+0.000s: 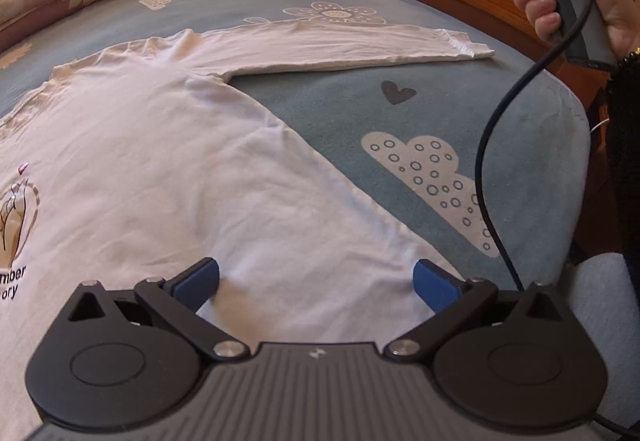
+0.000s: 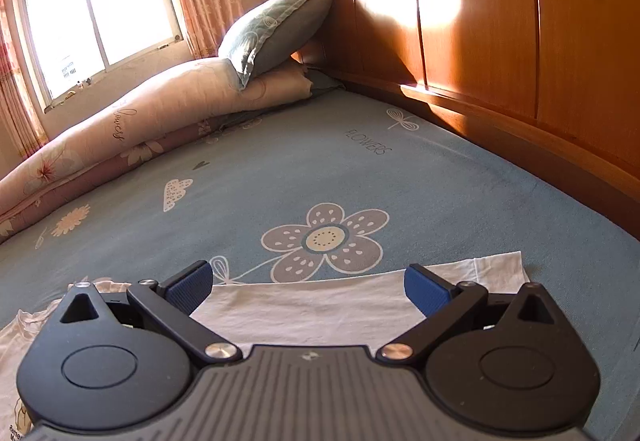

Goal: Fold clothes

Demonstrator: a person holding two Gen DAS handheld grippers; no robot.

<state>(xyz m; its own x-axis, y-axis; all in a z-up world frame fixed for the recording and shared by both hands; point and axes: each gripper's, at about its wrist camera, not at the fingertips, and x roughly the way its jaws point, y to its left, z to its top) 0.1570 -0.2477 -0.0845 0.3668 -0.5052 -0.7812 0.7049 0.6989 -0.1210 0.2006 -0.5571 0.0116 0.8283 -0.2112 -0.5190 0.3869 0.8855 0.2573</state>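
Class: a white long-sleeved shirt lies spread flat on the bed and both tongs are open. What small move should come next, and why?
Probably lower the right tongs onto the outstretched sleeve and close on it. The shirt lies flat and unfolded, the sleeve sits right under those open tongs, and the left tongs hover open over the hem.

white long-sleeved shirt [image 1: 160,169], unfolded.
lies flat, print side up, on the blue patterned bed sheet [image 1: 500,129]; one sleeve [image 1: 340,45] extends straight sideways; fabric lightly creased, partly sunlit.
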